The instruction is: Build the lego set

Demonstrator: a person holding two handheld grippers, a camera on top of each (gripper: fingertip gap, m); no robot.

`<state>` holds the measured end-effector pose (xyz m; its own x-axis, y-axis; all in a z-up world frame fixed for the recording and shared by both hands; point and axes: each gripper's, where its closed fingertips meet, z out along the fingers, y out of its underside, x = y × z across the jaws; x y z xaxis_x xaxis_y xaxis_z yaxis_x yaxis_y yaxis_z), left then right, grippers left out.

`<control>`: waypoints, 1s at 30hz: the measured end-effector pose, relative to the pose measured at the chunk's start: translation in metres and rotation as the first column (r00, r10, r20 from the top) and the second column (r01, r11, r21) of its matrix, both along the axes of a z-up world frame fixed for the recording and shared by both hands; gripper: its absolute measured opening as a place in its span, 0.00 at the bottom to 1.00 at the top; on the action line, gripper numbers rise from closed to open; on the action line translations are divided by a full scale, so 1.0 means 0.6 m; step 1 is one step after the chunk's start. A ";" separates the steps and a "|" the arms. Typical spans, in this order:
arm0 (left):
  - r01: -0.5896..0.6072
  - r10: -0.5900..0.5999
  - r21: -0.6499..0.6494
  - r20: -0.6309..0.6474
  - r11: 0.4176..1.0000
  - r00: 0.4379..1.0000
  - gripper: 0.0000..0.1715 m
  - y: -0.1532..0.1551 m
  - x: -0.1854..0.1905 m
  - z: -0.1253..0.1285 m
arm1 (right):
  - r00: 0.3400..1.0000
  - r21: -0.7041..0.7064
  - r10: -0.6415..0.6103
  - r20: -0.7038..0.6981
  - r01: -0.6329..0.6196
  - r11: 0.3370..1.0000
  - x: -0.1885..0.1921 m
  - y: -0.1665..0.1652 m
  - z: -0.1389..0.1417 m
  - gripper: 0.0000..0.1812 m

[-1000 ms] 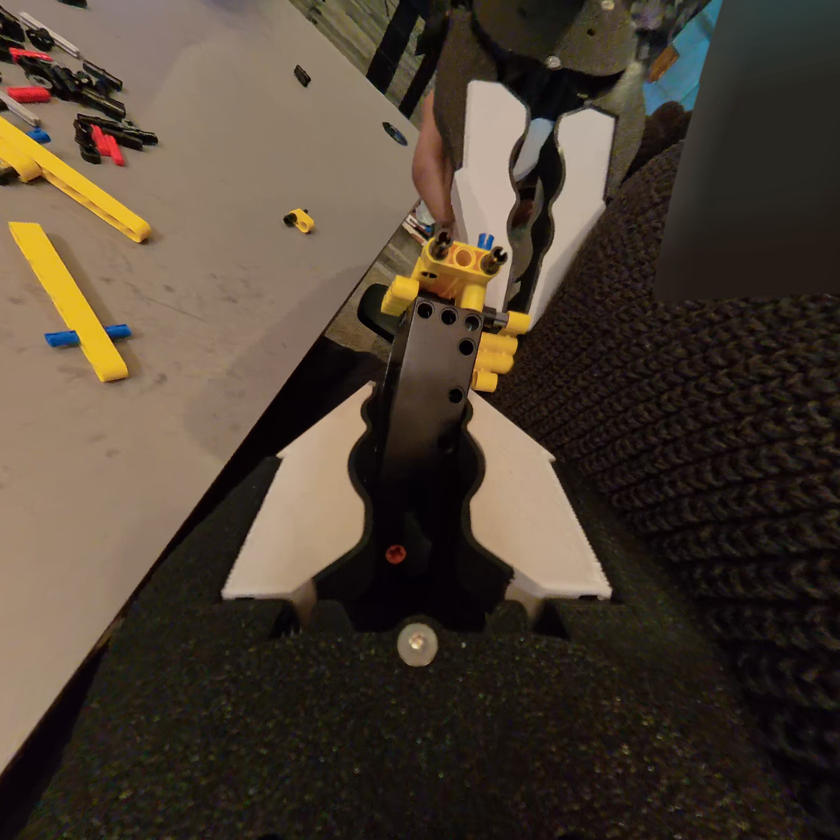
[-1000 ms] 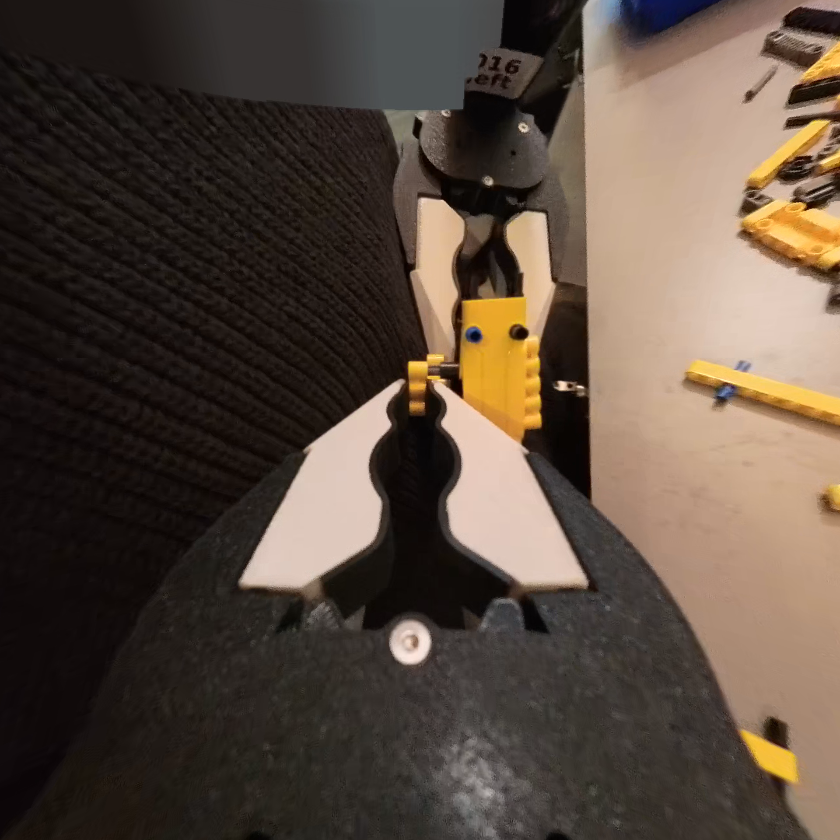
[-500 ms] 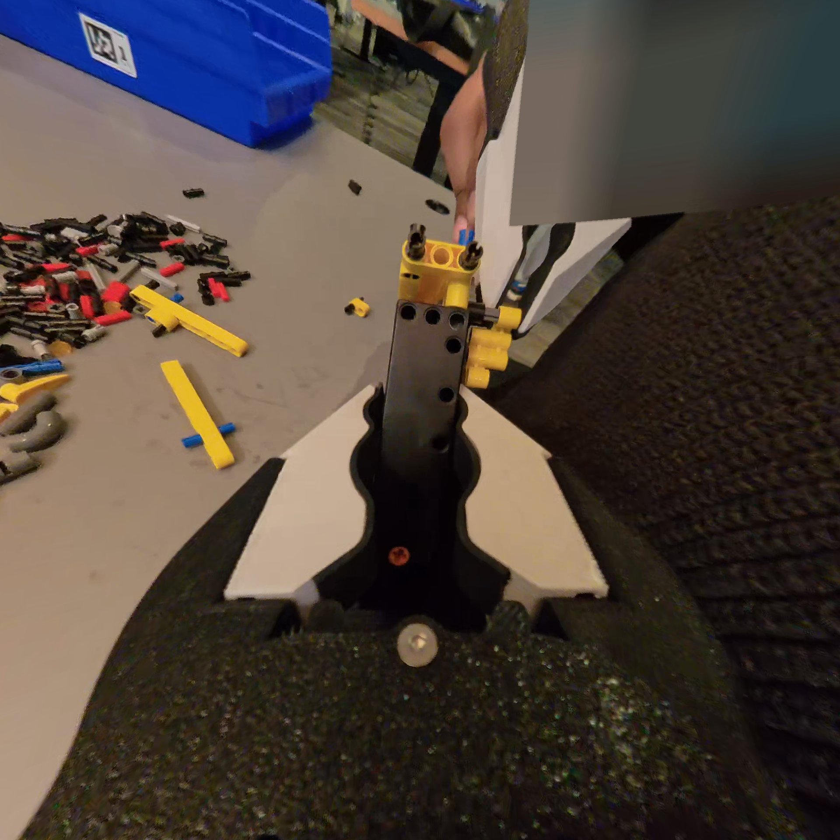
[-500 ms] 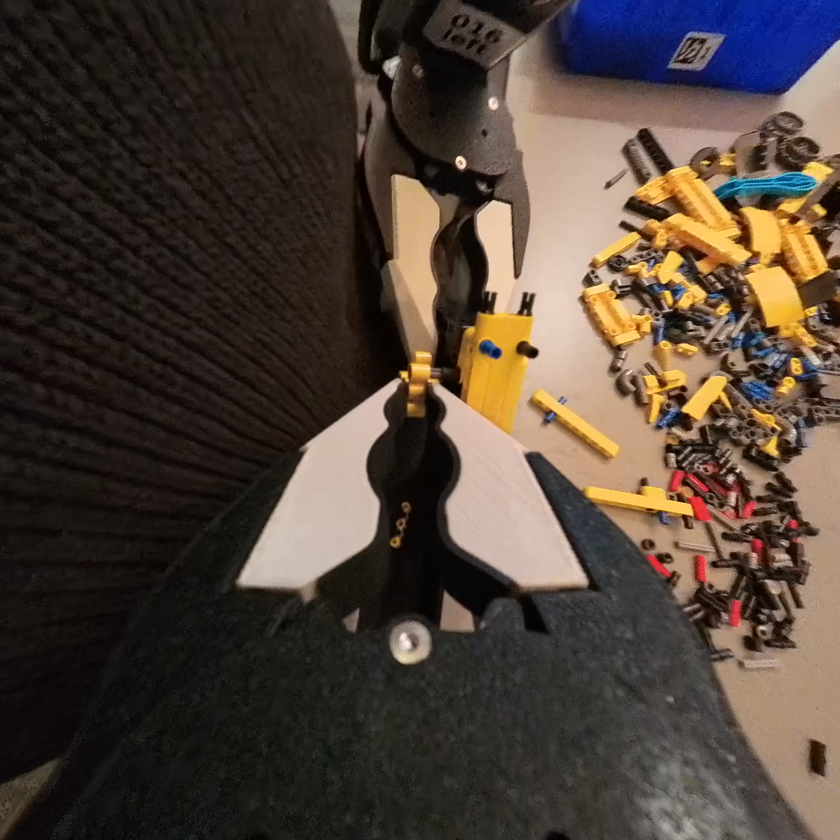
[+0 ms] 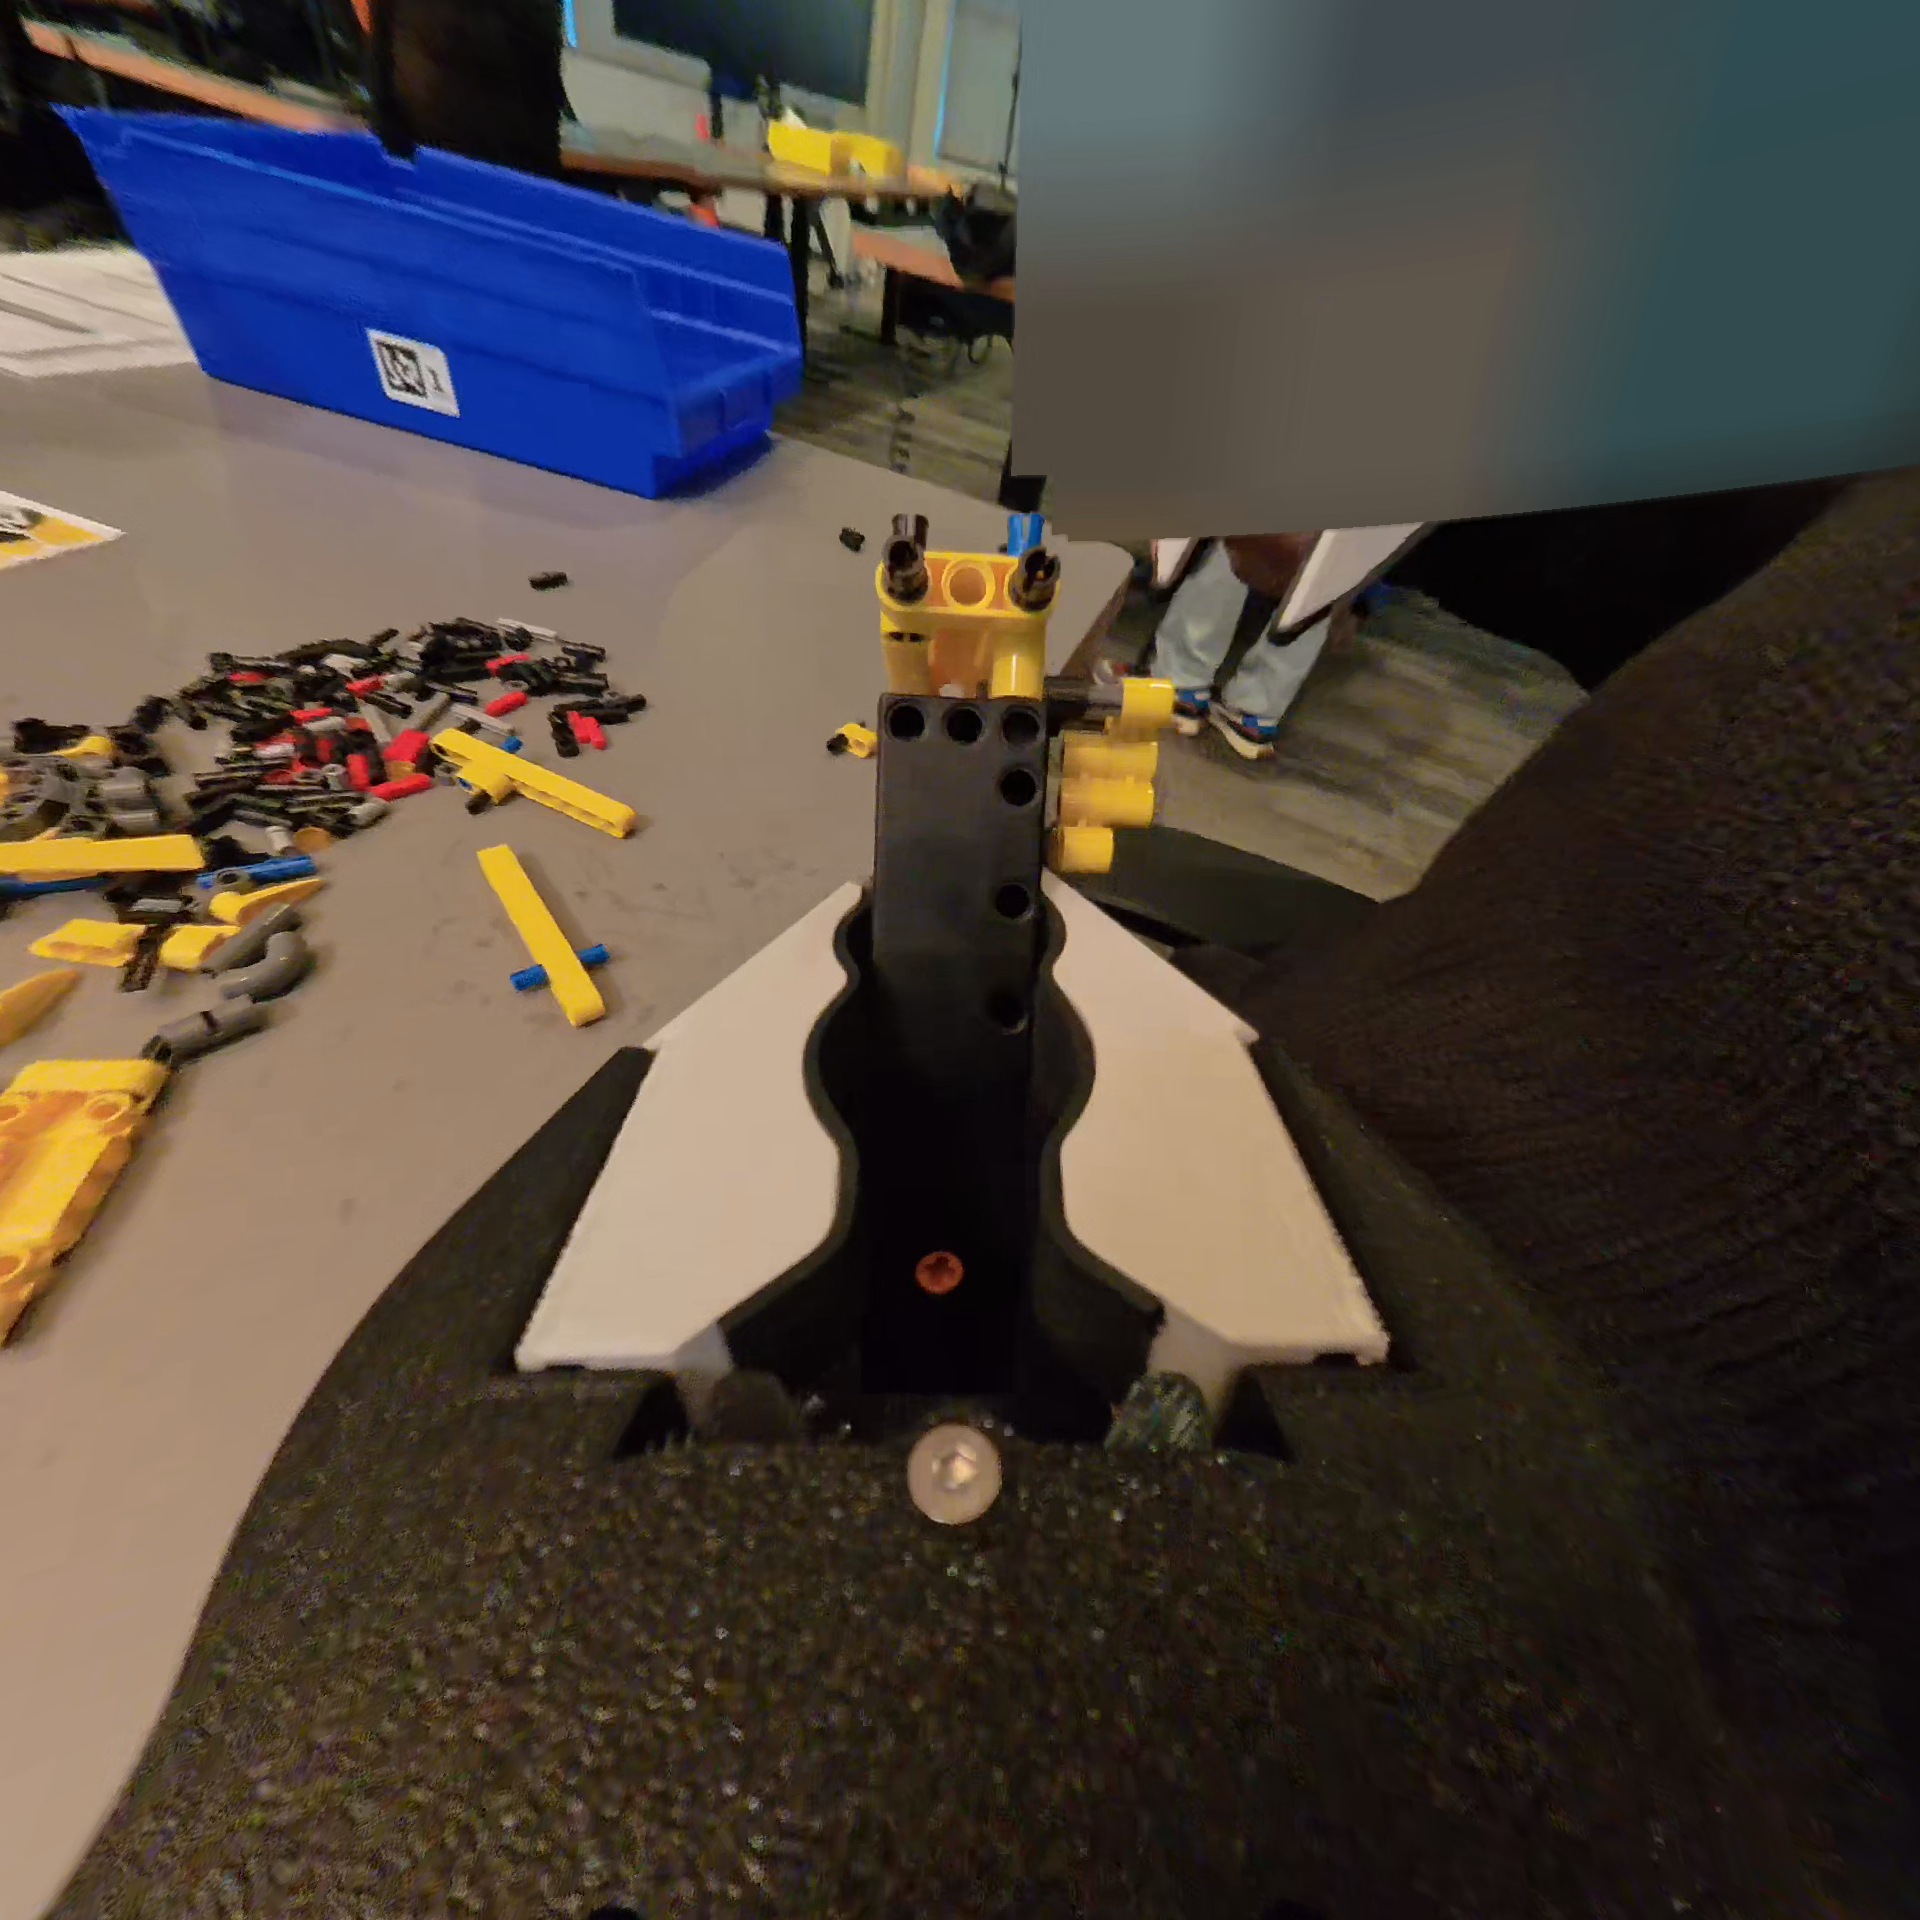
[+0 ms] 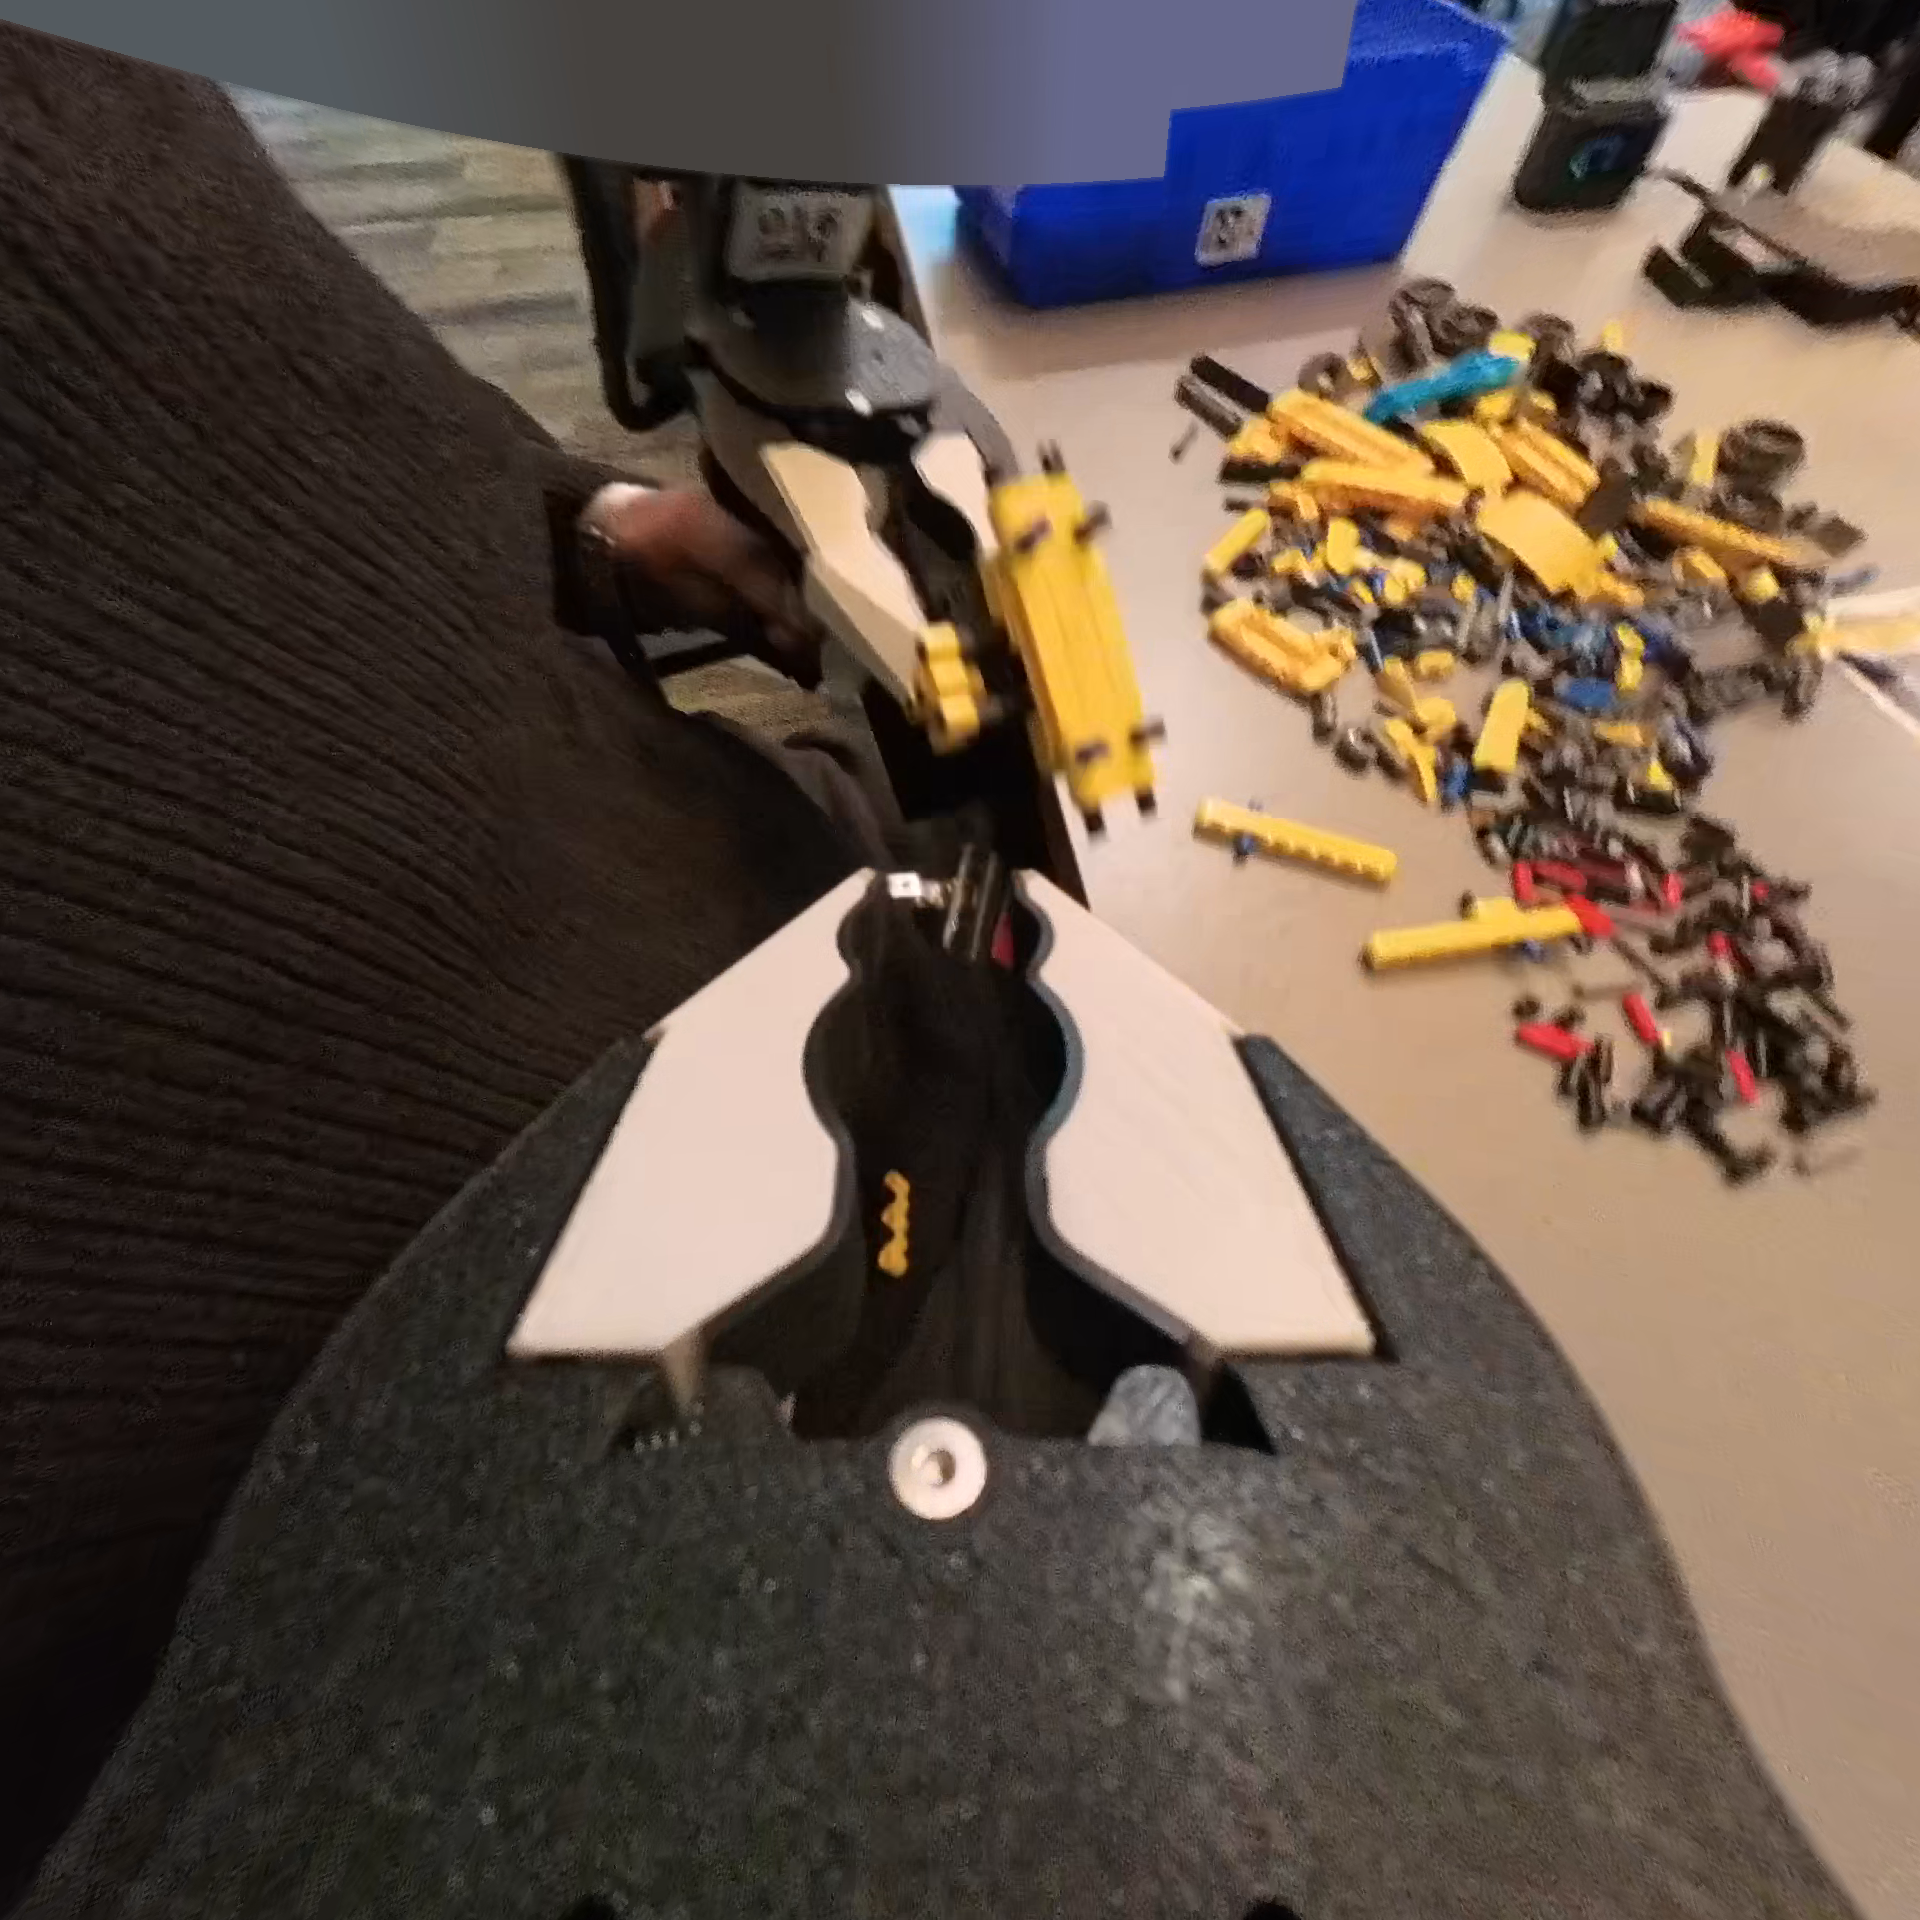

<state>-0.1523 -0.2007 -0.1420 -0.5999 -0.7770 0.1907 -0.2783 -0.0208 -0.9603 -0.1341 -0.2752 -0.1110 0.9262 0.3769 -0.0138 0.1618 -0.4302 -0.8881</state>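
Note:
My left gripper (image 5: 954, 894) is shut on a black perforated panel (image 5: 956, 831) of a brick assembly with a yellow block (image 5: 961, 623) on top and yellow gears (image 5: 1107, 790) on its right side. It is held in the air beside the table edge. In the right wrist view the same assembly (image 6: 1070, 644) tilts in the left gripper (image 6: 935, 582), with the gears (image 6: 951, 686) facing me. My right gripper (image 6: 945, 883) is slightly open, a short way below the assembly and clear of it. The view there is blurred. Its white fingers (image 5: 1340, 582) show behind the assembly.
A grey table (image 5: 364, 1143) holds a pile of loose black, red and yellow pieces (image 5: 312, 748) (image 6: 1558, 623), a yellow beam with a blue pin (image 5: 540, 935) (image 6: 1294, 842) and a blue bin (image 5: 447, 312) (image 6: 1247, 229). A person's dark knit sweater (image 5: 1662, 935) (image 6: 260, 727) fills the near side. One gripper's finger ends stand about 9 centimetres off the other's.
My right gripper has let go of the yellow gear, opened a little and drawn back. The left gripper has tilted the assembly and lifted towards the table. Both views have swung upward.

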 end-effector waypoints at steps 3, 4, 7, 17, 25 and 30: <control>-0.036 0.036 -0.017 0.043 0.999 0.998 0.15 0.009 -0.017 0.007 | 0.995 -0.140 -0.091 0.035 0.095 0.986 0.006 -0.039 -0.079 0.14; -0.045 0.045 -0.018 0.057 0.999 0.997 0.15 0.010 -0.023 0.007 | 0.994 -0.190 -0.098 0.040 0.104 0.976 -0.002 -0.051 -0.114 0.14; -0.057 0.057 -0.011 0.088 0.998 0.994 0.15 0.003 -0.040 0.005 | 0.995 -0.308 -0.094 0.039 0.101 0.946 -0.035 -0.078 -0.214 0.14; -0.065 0.069 -0.046 0.097 0.997 0.993 0.15 -0.003 -0.053 -0.004 | 0.974 -0.473 -0.090 -0.208 -0.020 0.881 -0.069 -0.088 -0.301 0.15; -0.050 0.058 -0.121 0.067 0.991 0.996 0.15 0.009 -0.027 -0.002 | 0.915 -0.559 -0.127 -0.384 -0.120 0.820 -0.074 -0.095 -0.319 0.15; -0.046 0.056 -0.136 0.066 0.990 0.996 0.15 0.004 -0.021 -0.002 | 0.925 -0.563 -0.119 -0.361 -0.114 0.819 -0.073 -0.093 -0.322 0.13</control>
